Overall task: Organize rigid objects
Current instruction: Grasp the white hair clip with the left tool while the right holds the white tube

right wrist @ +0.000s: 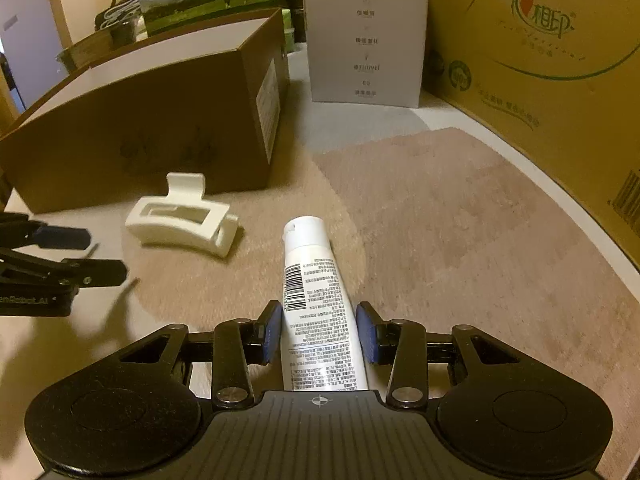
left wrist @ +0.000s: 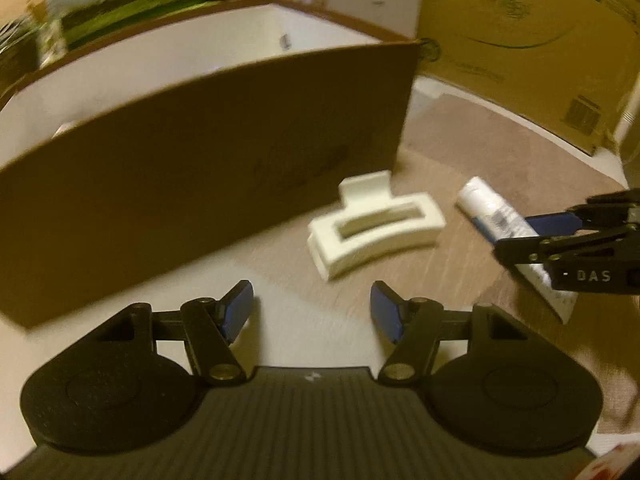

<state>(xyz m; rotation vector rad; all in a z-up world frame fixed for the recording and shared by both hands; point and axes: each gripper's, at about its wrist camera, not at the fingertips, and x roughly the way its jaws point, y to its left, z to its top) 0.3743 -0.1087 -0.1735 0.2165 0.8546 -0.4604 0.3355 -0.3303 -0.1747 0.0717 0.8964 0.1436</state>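
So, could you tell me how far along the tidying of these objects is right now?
Nothing looks put away yet: what shows of the open brown box is bare. In hand: the right gripper has its pads either side of the white tube, closed on it, cap pointing away. Left to do: the white hair clip lies on the mat, with the left gripper open and empty before it.

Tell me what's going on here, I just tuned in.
A person is tidying with two handheld grippers. The right gripper has closed on a white tube, cap pointing away, over the beige mat. The left gripper is open and empty, facing a cream hair claw clip on the mat, beside the open brown cardboard box. Nothing visible has gone into the box yet.
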